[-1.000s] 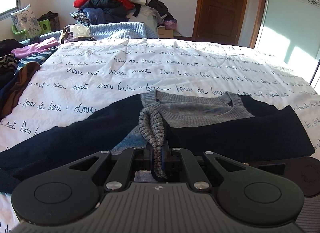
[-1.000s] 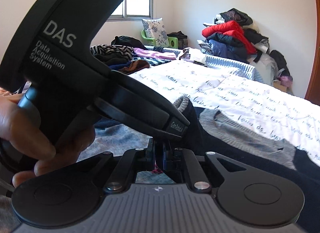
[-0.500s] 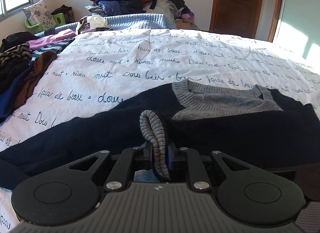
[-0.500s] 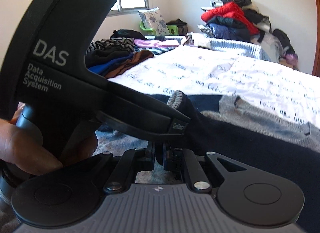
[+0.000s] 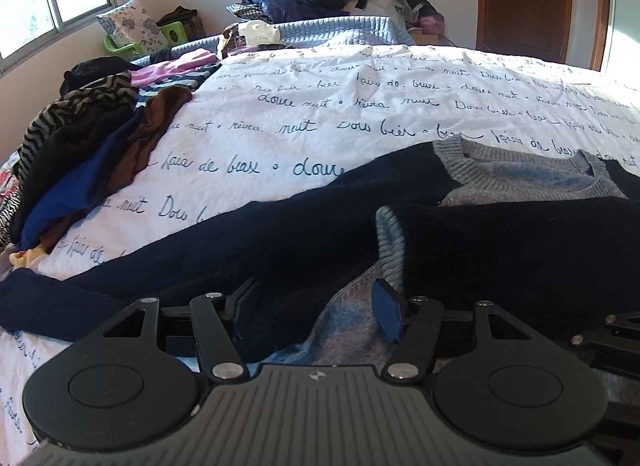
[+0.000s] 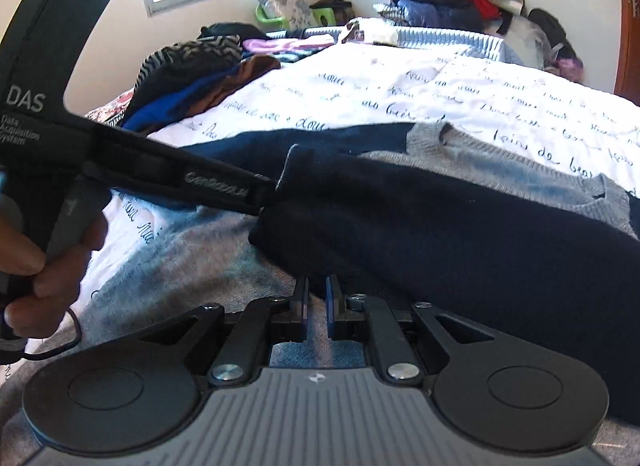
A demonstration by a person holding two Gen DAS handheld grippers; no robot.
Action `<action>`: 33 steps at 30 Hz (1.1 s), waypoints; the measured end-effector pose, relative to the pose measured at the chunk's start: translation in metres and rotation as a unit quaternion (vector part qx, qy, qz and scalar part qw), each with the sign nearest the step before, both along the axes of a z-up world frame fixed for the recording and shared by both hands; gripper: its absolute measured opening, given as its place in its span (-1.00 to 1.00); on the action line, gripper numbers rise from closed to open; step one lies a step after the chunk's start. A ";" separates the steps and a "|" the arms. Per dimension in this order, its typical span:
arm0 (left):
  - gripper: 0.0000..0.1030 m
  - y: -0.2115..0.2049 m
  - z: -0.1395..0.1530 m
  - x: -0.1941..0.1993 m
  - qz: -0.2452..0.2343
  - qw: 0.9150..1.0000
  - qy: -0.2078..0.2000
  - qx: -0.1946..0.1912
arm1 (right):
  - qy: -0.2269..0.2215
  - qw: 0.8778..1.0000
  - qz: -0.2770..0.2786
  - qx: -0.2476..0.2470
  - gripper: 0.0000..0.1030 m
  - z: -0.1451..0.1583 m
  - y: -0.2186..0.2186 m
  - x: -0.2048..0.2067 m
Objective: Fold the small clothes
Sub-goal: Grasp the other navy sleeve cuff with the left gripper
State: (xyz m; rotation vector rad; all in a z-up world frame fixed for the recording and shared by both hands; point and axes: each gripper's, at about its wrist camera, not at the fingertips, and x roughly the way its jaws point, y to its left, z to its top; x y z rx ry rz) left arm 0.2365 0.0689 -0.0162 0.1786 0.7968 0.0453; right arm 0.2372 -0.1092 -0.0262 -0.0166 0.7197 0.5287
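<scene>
Change: sleeve cuff [image 5: 390, 242] that was pinched upright in the left gripper [image 5: 316, 314] a second ago now lies dropped across the sweater's grey front – the jaws have just been opening and nothing is pressed between them
Left tongs: apart, pads clear of the knit; the cuff sits just beyond the right-hand pad [image 5: 386, 314], touching or nearly so – I cannot tell which
Right tongs: right gripper [image 6: 316, 306] has its pads drawn close together with only a thin slot left; no cloth shows in that slot, so together rather than clamped
Sweater: navy and grey sweater [image 6: 460, 225] spread face up on the near edge of the bed [image 5: 360, 133], collar [image 5: 524, 169] toward the bed's middle, one sleeve folded in over the chest, the other sleeve [image 5: 180, 266] stretched out toward the bed's left edge
Why so: the release looks deliberate, leaving the folded sleeve to rest flat on the body
Elsewhere: pile of clothes [image 5: 92, 153] along the bed's left edge, well apart from the sweater
</scene>
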 end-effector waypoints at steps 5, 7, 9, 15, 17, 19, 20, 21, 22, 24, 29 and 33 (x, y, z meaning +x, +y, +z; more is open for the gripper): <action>0.30 0.021 0.004 -0.022 0.019 1.000 -0.003 -0.003 | -0.016 1.000 0.004 0.023 -0.82 0.011 0.000 -0.008; 0.35 0.037 0.006 -0.030 0.036 0.999 -0.003 -0.015 | -0.021 1.000 0.012 0.017 -0.82 0.013 0.003 -0.012; 0.37 0.060 0.010 -0.035 0.064 0.997 -0.006 -0.031 | -0.018 0.999 0.024 0.013 -0.82 0.012 0.006 -0.015; 0.59 0.151 0.036 -0.017 0.190 0.981 -0.037 -0.027 | -0.011 0.999 0.048 0.007 -0.82 0.006 0.005 -0.039; 0.69 0.173 0.040 0.004 0.217 0.976 -0.034 0.008 | -0.009 0.999 0.048 0.011 -0.82 0.006 0.003 -0.046; 0.69 0.190 0.038 0.027 0.231 0.972 -0.019 0.047 | -0.007 0.999 0.045 0.016 -0.82 0.007 0.001 -0.051; 0.69 0.196 0.036 0.037 0.233 0.970 -0.013 0.065 | -0.007 0.999 0.044 0.018 -0.82 0.008 -0.001 -0.055; 0.69 0.203 0.032 0.048 0.240 0.967 -0.005 0.084 | -0.008 0.999 0.043 0.018 -0.82 0.009 -0.001 -0.057; 0.69 0.210 0.028 0.058 0.247 0.964 0.004 0.098 | -0.009 0.999 0.042 0.018 -0.82 0.010 -0.002 -0.060; 0.69 0.226 0.019 0.073 0.271 0.955 0.016 0.120 | -0.011 0.999 0.042 0.014 -0.82 0.013 -0.004 -0.065; 0.71 0.259 -0.010 0.091 0.308 0.933 0.083 0.165 | -0.012 0.999 0.039 -0.001 -0.81 0.015 -0.006 -0.070; 0.74 0.267 -0.008 0.056 0.301 0.938 0.071 0.160 | -0.006 0.999 0.044 -0.010 -0.81 0.013 -0.003 -0.068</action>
